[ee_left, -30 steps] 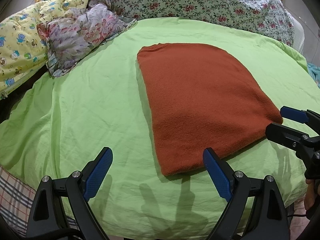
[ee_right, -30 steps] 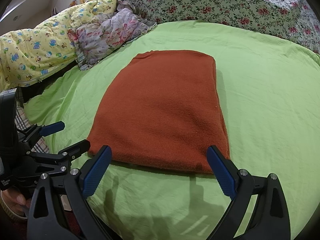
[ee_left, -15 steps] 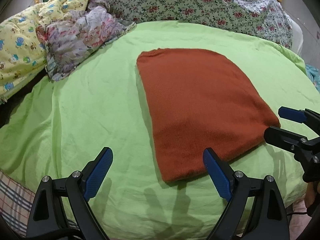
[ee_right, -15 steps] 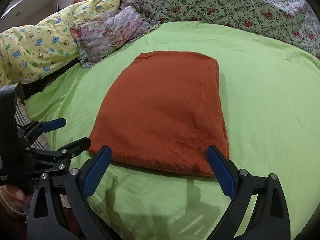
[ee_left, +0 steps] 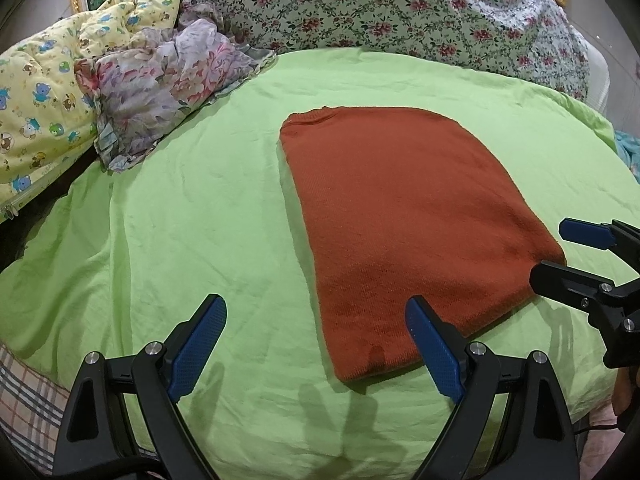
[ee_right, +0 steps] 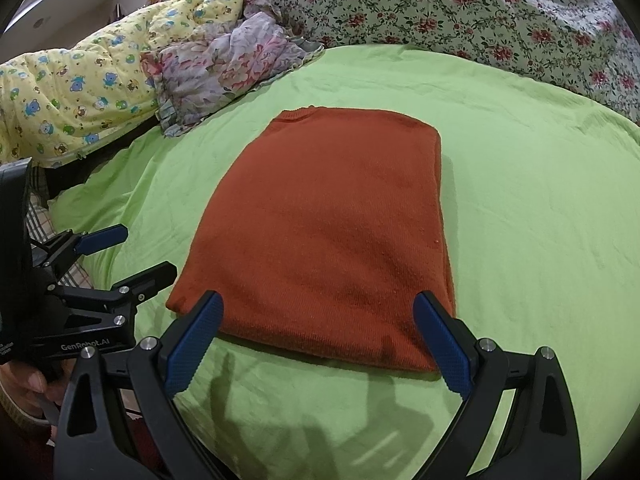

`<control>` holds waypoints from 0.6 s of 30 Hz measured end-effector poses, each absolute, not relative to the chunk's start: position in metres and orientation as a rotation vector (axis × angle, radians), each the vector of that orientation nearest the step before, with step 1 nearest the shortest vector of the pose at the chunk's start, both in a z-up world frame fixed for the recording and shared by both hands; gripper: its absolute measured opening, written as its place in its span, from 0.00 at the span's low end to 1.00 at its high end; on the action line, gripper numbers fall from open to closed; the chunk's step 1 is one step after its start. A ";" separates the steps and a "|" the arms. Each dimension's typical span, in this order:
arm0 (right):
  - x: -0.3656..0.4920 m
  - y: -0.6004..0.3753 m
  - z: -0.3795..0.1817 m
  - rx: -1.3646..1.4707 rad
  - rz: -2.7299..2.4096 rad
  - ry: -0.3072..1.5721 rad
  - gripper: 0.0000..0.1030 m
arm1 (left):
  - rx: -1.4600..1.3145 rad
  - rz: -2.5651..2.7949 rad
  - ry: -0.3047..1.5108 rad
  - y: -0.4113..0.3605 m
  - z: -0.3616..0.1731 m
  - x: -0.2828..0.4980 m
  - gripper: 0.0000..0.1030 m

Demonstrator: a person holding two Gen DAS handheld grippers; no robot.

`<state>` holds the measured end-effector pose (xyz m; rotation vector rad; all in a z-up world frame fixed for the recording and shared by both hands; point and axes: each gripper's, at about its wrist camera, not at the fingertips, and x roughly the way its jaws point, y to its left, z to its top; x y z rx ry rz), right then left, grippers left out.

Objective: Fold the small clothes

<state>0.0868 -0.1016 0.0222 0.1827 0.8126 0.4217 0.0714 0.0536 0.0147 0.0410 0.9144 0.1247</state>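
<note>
A rust-orange knitted garment (ee_left: 404, 216) lies folded flat on the green bed sheet (ee_left: 192, 216); it also shows in the right wrist view (ee_right: 328, 232). My left gripper (ee_left: 316, 344) is open and empty, hovering just before the garment's near left corner. My right gripper (ee_right: 316, 340) is open and empty, hovering over the garment's near edge. The right gripper shows at the right edge of the left wrist view (ee_left: 568, 256), next to the garment's near right corner. The left gripper shows at the left of the right wrist view (ee_right: 128, 256), next to the near left corner.
A crumpled floral cloth (ee_left: 160, 84) lies at the back left of the sheet. A yellow cartoon-print quilt (ee_left: 36, 108) sits left of it. A floral duvet (ee_left: 400, 12) runs along the back. A plaid cloth (ee_left: 24, 392) shows at the bed's near left edge.
Both grippers have drawn back slightly from the garment and stay open. The garment has not moved.
</note>
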 end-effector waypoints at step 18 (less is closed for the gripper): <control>0.092 -0.106 0.023 0.183 0.421 0.816 0.93 | 0.047 0.129 0.917 0.053 0.014 0.078 0.87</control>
